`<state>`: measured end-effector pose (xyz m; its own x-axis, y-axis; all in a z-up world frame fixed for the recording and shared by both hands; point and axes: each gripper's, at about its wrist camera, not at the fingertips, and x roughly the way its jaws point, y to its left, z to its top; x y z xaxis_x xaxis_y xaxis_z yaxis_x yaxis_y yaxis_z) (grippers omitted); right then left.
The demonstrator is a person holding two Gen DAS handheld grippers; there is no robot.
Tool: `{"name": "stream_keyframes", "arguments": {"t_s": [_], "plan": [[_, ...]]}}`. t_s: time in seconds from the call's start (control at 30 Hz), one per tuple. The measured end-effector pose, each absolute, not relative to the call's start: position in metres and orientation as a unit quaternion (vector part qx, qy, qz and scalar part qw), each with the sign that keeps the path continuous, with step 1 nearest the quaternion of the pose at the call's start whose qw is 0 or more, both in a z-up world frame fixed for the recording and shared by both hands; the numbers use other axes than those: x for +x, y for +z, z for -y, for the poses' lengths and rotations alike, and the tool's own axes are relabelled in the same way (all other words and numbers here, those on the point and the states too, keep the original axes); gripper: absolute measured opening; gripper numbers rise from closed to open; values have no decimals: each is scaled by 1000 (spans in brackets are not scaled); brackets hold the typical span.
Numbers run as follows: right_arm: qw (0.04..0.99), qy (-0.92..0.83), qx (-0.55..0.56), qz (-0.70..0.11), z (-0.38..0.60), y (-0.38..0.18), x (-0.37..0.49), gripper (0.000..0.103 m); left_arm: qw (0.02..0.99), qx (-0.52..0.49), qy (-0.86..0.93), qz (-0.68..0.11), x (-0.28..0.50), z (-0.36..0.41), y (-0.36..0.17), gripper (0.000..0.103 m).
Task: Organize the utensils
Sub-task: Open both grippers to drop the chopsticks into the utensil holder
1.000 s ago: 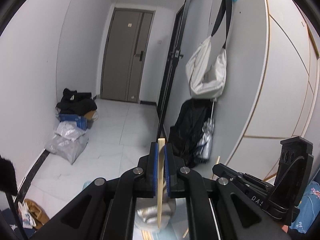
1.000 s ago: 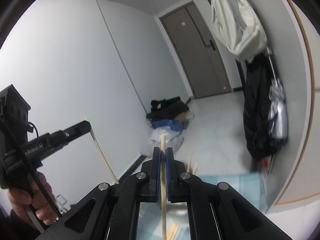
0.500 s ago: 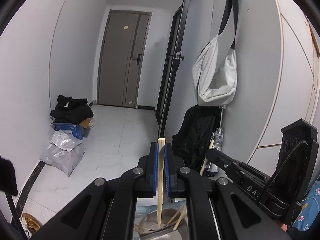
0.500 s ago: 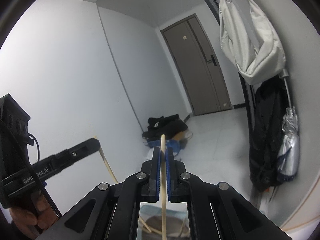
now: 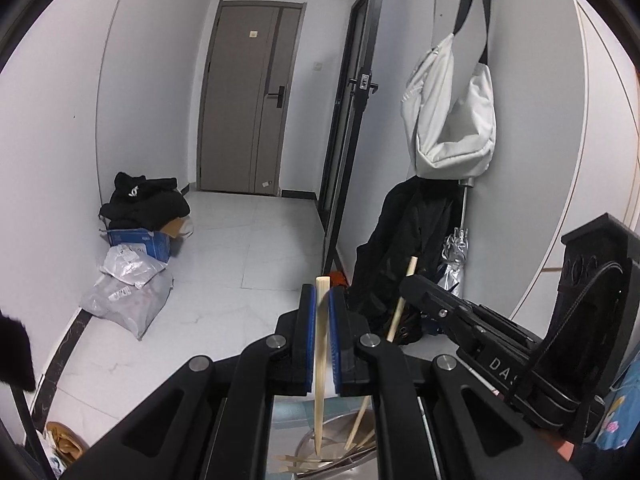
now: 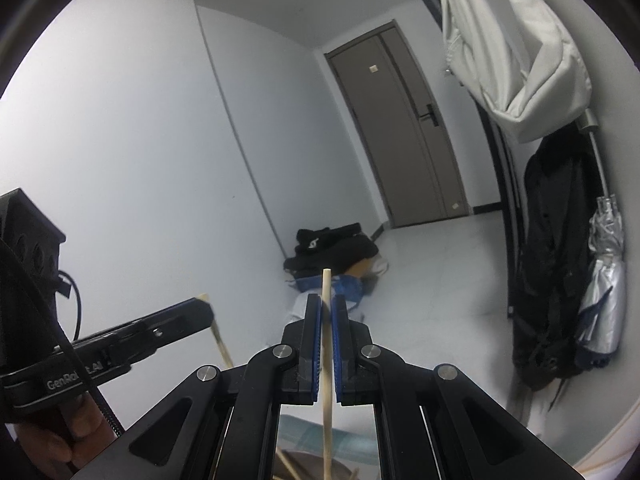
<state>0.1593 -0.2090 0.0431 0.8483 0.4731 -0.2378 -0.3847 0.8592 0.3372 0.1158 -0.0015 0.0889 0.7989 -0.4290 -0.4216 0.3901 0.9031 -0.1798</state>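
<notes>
Between blue pads, chopstick (slim, wooden)

Below the left gripper, the metal bowl is cut off by the frame's bottom edge and partly hidden behind the black gripper body, so the loose chopsticks inside cannot be counted. Under the right gripper, its chopstick runs out of frame (lower tip unseen). The person's hand is cropped at the corner.

Pale wooden chopstick; seemingly shiny metal bowl.
</notes>
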Motion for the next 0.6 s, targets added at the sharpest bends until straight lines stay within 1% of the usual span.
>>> {"name": "stream_keyframes", "arguments": {"t_s": [0.27,0.47,0.6], "plan": [[952,237,103,-166,195,27,149,4,946,-31,-213,-242,114,2,79,3],[948,249,83,-182,188,13,145,4,938,-58,-230,-254,113,-6,68,3],[944,259,70,-194,185,8,141,4,928,-74,-239,-278,117,-10,53,3]]}}
